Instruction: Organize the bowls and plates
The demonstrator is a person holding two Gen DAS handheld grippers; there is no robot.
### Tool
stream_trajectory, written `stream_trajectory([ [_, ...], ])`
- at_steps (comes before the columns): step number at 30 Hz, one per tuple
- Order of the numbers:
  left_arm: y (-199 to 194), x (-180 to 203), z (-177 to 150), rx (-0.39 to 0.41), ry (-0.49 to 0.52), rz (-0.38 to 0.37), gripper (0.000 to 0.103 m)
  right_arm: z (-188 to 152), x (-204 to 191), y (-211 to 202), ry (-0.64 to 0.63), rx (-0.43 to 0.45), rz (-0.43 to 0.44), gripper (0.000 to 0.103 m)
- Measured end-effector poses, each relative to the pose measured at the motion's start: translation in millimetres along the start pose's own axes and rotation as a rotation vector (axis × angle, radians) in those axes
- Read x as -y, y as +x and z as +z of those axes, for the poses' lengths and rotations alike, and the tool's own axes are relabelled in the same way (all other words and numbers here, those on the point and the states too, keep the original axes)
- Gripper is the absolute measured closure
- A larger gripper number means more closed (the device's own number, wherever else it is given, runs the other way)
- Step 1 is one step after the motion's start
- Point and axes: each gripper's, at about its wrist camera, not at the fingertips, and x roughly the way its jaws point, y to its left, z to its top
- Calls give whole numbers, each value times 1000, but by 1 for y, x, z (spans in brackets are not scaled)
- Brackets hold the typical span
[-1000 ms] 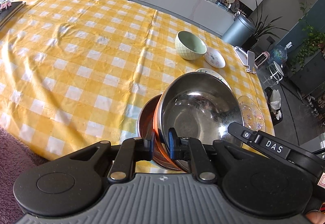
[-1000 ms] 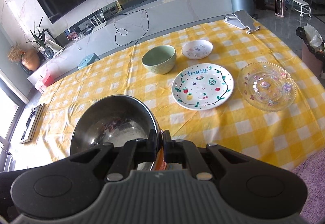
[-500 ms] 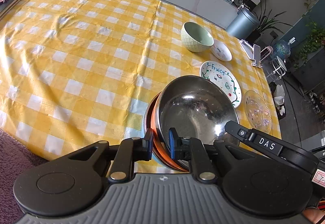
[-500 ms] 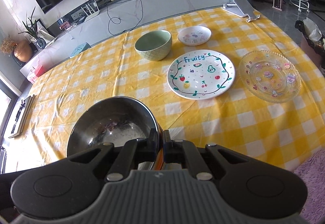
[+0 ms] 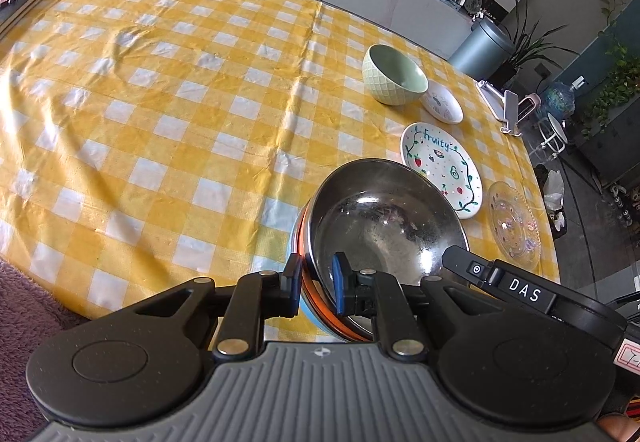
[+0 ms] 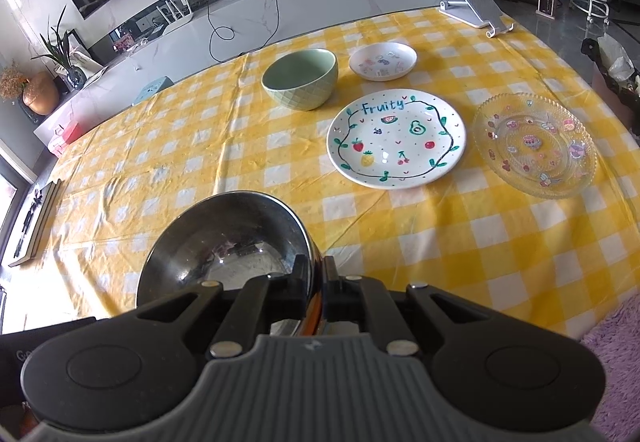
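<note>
A stack of nested steel bowls, with orange and pale blue rims beneath, is held above the near edge of the yellow checked table. My left gripper is shut on its left rim. My right gripper is shut on the right rim of the same stack. A green bowl, a small white dish, a "Fruity" plate and a clear glass plate sit on the table's far right.
A white phone stand sits at the far right corner. A dark flat object lies on the far left edge. A purple rug lies below the near edge. A grey bin stands beyond the table.
Both grippers have lifted the bowl stack and drawn it back toward the near edge; the table and the plates now appear farther below.
</note>
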Motion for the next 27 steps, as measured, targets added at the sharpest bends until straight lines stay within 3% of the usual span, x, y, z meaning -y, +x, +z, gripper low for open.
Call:
stream_trajectory([
  [2,-3,1,0,2,3,-10,72,0,1,-5,-1,18,2,88],
  [4,-9,2,1,19,9,-12,67,2,2,-10,-4,35,15,65],
  [6,-16,4,3,44,18,-9,60,3,1,-16,-12,50,24,64],
  [14,-35,23,21,117,114,-5,49,13,-2,-38,-72,147,60,35],
  [20,-35,45,42,98,243,-29,42,33,-5,-42,-133,194,32,22],
  [23,-31,50,59,84,265,-33,41,47,-3,-40,-128,219,-45,8],
  [27,-20,53,84,55,271,-40,40,71,3,-29,-146,200,-56,8],
])
